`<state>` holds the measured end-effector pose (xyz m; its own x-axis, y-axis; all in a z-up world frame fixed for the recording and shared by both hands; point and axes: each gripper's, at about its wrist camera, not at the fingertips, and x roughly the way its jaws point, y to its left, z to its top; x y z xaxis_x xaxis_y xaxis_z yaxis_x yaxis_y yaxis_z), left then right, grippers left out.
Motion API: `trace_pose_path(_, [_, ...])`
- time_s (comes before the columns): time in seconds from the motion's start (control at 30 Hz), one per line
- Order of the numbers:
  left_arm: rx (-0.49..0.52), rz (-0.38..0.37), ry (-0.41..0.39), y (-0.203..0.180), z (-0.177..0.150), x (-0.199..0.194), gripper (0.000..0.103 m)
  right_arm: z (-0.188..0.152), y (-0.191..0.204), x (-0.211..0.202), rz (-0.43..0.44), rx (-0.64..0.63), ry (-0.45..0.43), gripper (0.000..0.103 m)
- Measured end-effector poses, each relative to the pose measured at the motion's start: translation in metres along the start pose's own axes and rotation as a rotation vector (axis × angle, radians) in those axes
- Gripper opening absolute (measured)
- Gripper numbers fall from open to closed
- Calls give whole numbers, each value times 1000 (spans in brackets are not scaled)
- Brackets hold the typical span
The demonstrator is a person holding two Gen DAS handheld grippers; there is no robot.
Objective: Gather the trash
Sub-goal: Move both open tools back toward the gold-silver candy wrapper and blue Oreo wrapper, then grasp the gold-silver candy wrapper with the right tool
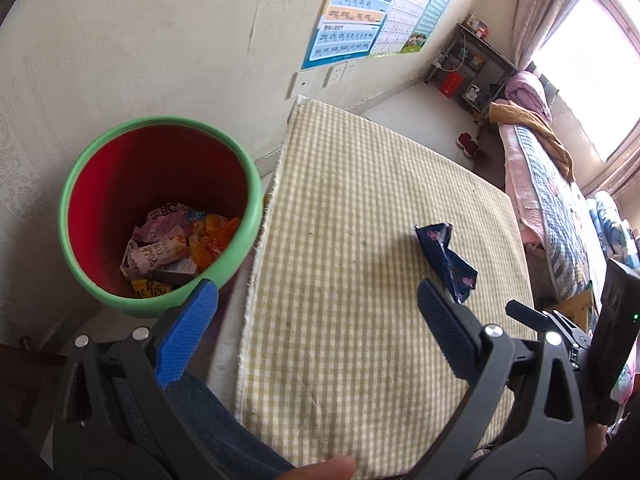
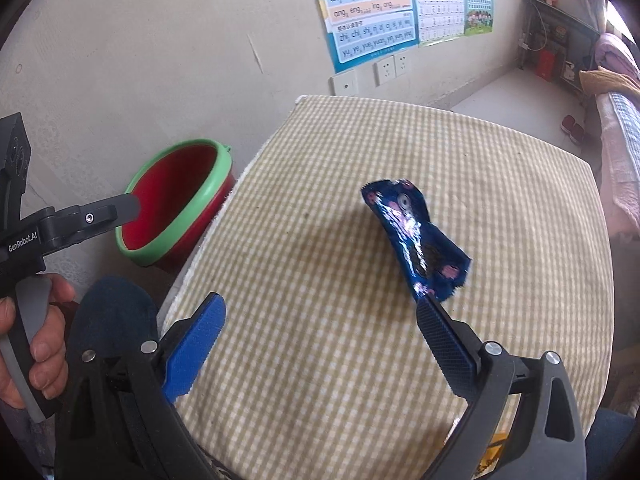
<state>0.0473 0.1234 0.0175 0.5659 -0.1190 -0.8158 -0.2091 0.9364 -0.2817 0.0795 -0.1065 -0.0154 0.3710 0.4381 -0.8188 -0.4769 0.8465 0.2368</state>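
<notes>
The right gripper (image 2: 320, 304) is spread wide with nothing between its fingers, pointing down at the checked cloth of the worktop (image 2: 320, 160). Its dark right fingertip (image 2: 430, 308) sits at the near end of the blue wrapper (image 2: 416, 236) — whether it touches the foil or only overlaps it in this view I cannot tell. From that fingertip the wrapper runs ahead and slightly to the left, so its long axis lies roughly along the gripper's pointing line, not across the gap. The whole wrapper sits on the right-finger side, outside the open span; the blue left finger (image 2: 196, 344) is well apart from it.

The left gripper (image 1: 316, 292) is also released and empty. Its right fingertip (image 1: 434, 296) is just beside the same wrapper (image 1: 444, 260), while its left finger (image 1: 192, 332) overlaps the green rim of the red bin (image 1: 160, 212) standing beside the worktop, with crumpled wrappers already at the bottom.

My judgement: both grippers are near, but the right one is square to the wrapper. It would need to shift to its own right so the foil lies between the fingers, then close — across the narrow width, since the long axis points away.
</notes>
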Motion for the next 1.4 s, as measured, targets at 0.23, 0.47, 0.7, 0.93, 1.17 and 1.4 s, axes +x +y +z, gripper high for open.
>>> trace_pose_path(0.23, [73, -45, 41, -47, -17, 14, 97, -33, -42, -30, -53, 80, -2, 93])
trace_pose_path(0.47, [125, -76, 71, -82, -27, 26, 97, -67, -82, -41, -127, 149, 78, 94])
trace_pose_path(0.7, [156, -79, 87, -97, -29, 32, 97, -88, -103, -26, -175, 196, 169, 94])
trace_pose_path(0.93, [137, -73, 88, -89, -29, 32, 97, -94, -103, -1, -167, 194, 256, 91])
trace_pose_path(1.17, [124, -77, 101, -84, -32, 35, 97, -92, -100, 9, -166, 193, 286, 73])
trace_pose_path(1.4, [119, -78, 100, -82, -32, 36, 97, -89, -87, 19, -166, 141, 296, 51])
